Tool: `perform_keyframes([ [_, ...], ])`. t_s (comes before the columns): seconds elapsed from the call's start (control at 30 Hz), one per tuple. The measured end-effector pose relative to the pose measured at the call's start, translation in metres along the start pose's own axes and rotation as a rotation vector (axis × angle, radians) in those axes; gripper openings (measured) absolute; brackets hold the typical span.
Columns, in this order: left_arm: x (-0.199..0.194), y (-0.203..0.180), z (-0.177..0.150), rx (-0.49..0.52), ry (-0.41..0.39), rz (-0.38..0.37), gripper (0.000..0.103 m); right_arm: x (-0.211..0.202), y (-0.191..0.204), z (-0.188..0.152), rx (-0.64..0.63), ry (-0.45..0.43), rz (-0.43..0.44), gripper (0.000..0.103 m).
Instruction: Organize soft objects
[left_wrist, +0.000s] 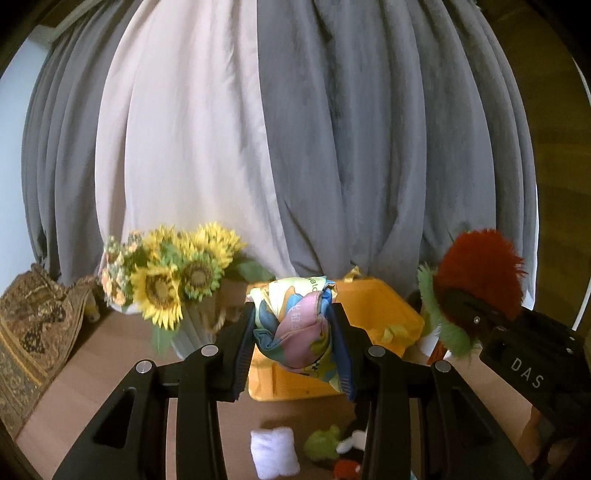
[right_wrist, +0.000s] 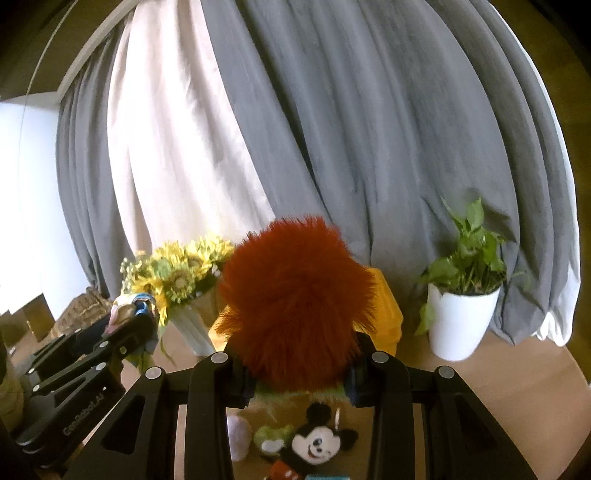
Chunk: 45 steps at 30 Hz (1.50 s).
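Orange plastic showed just past both grippers: one bin (left_wrist: 373, 314) sat on the wood table (left_wrist: 92, 369), and it looked like the place for the soft things. The left gripper (left_wrist: 295, 332) had its jaws squeezed on a bunched-up cloth (left_wrist: 295, 317), held up in the air near the front of the bin. The right gripper (right_wrist: 295, 373) had its jaws pinched on a fuzzy red toy (right_wrist: 295, 306) with green fur underneath, also up in the air, to the right of the cloth. So this step looked like carrying two soft things to the bin at once. Next, I think each one had to go over the open top of the bin, and then the jaws had to let go so it dropped inside. Down on the near part of the table lay more soft things: one white pillow (left_wrist: 275, 452), one green toy (left_wrist: 323, 441) and one mouse toy (right_wrist: 317, 439). Far left stood one bunch of sunflowers (left_wrist: 173, 273) in a vase, and far right one green plant in a white pot (right_wrist: 461, 317). Gray and white curtains (left_wrist: 295, 129) hung behind it all.
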<state>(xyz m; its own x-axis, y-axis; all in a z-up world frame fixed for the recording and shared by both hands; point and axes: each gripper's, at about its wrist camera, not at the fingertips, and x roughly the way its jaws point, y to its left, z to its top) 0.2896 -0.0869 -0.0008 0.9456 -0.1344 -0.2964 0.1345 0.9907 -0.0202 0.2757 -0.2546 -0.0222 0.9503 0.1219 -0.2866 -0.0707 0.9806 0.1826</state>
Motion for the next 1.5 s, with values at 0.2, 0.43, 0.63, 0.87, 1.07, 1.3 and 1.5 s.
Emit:
perform_keyframes([
  [0.2, 0.014, 0.001, 0.015, 0.016, -0.039, -0.007, 0.038, 0.012, 0.000, 0.014, -0.012, -0.032, -0.004, 0.037],
  [0.43, 0.037, 0.002, 0.027, 0.029, -0.050, -0.026, 0.038, 0.034, -0.002, 0.027, -0.016, -0.042, 0.007, 0.037],
  [0.63, 0.056, 0.000, 0.038, 0.046, -0.058, -0.049, 0.038, 0.049, -0.006, 0.036, -0.009, -0.048, -0.005, 0.037],
  [0.87, 0.084, -0.004, 0.046, 0.061, -0.062, -0.056, 0.038, 0.075, -0.014, 0.047, -0.003, -0.033, -0.020, 0.037],
  [1.07, 0.112, -0.005, 0.046, 0.076, -0.035, -0.056, 0.038, 0.103, -0.021, 0.050, -0.002, 0.002, -0.035, 0.037],
  [1.3, 0.152, -0.002, 0.041, 0.078, 0.014, -0.055, 0.038, 0.140, -0.030, 0.045, 0.011, 0.057, -0.034, 0.037],
  [1.5, 0.184, -0.001, 0.032, 0.076, 0.061, -0.064, 0.038, 0.171, -0.037, 0.039, 0.016, 0.106, -0.034, 0.037],
])
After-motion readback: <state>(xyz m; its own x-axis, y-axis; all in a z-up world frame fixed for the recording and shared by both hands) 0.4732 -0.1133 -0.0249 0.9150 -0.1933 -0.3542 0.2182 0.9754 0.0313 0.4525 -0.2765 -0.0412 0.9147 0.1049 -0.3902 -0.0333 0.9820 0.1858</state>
